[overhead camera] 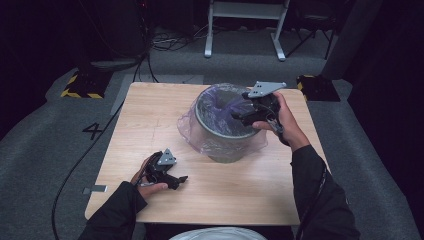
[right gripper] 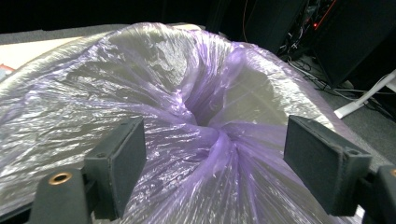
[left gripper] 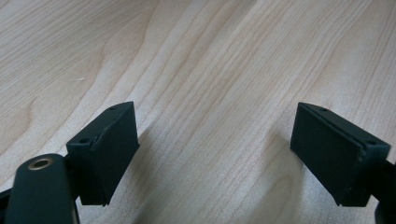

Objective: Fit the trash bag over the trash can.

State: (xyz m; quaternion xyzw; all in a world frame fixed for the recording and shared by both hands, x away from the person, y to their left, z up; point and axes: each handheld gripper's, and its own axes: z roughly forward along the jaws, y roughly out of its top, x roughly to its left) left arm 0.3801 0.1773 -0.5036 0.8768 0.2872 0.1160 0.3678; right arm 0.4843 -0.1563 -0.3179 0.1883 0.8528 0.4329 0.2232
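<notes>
- Two black two-jaw grippers are in hand over the pale wooden table [overhead camera: 150, 120].
- Left gripper [overhead camera: 181, 179] lies low at the near left edge, jaws spread wide with nothing between them.
- Grey round bin [overhead camera: 227, 150], lined with a translucent purple plastic bag [overhead camera: 220, 107], stands at the table's middle.
- Right gripper [overhead camera: 235, 115] hovers over the bin's right rim, jaws wide apart above the bag, gripping nothing.

A pale wooden rectangular worktop [overhead camera: 150, 130] carries a round grey bin [overhead camera: 227, 145], which stands toward its far right part. A thin, translucent purple plastic liner [overhead camera: 192, 131] drapes over the bin's rim, its loose skirt spilling down onto the wood around the base.
</notes>
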